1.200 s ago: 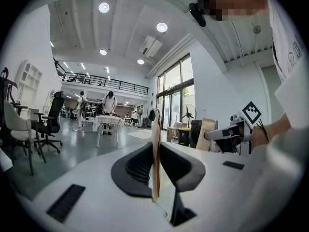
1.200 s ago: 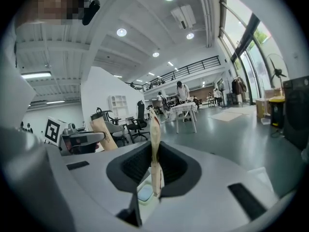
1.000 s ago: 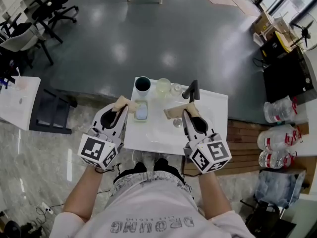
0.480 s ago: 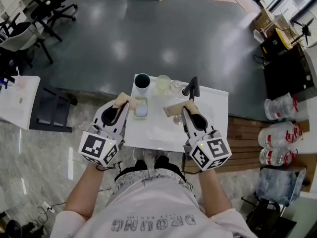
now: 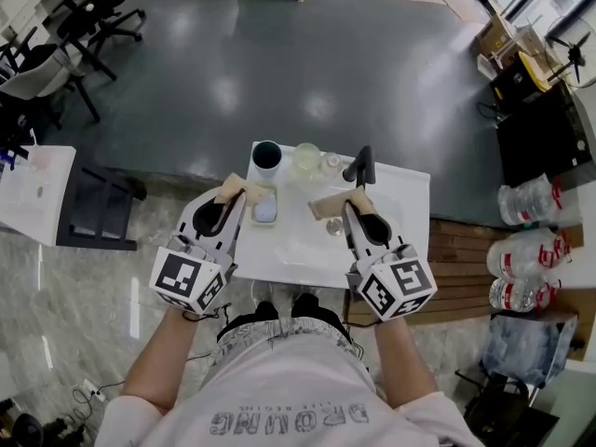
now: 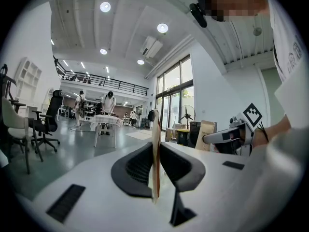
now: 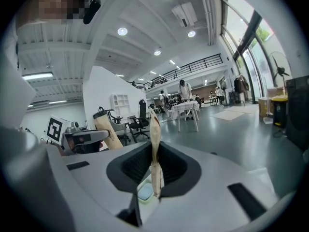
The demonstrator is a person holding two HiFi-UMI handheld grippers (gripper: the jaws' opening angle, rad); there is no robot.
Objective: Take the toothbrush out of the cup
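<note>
Small white square table (image 5: 410,194) in front of the person, both grippers held over its near half. Left gripper (image 5: 231,192) sits over the table's left edge; in the left gripper view (image 6: 156,129) its tan pads are pressed flat together into one thin strip with nothing between them, so clenched and empty. Right gripper (image 5: 328,207) is over the table's middle; in the right gripper view (image 7: 154,129) its tan pads are also closed against each other, nothing gripped. The two grippers are well apart and each shows in the other's view at the side. Dark round cup with a pale rim (image 5: 267,156) stands at the far left corner of the table, ahead of the left gripper and clear of its tips. The toothbrush cannot be made out in any view; the cup's inside only reads as dark. Just right of the cup is a clear glass cup with a pale yellowish inside (image 5: 307,161), then a smaller clear glass (image 5: 331,166), then a black angled object (image 5: 361,168) at the far edge, ahead of the right gripper. A pale green dish holding a light blue soap bar (image 5: 265,209) lies between the two grippers, nearer the left one; it also shows under the right jaws (image 7: 145,191). Grey glossy floor beyond, black office chairs (image 5: 102,12) far left.
</note>
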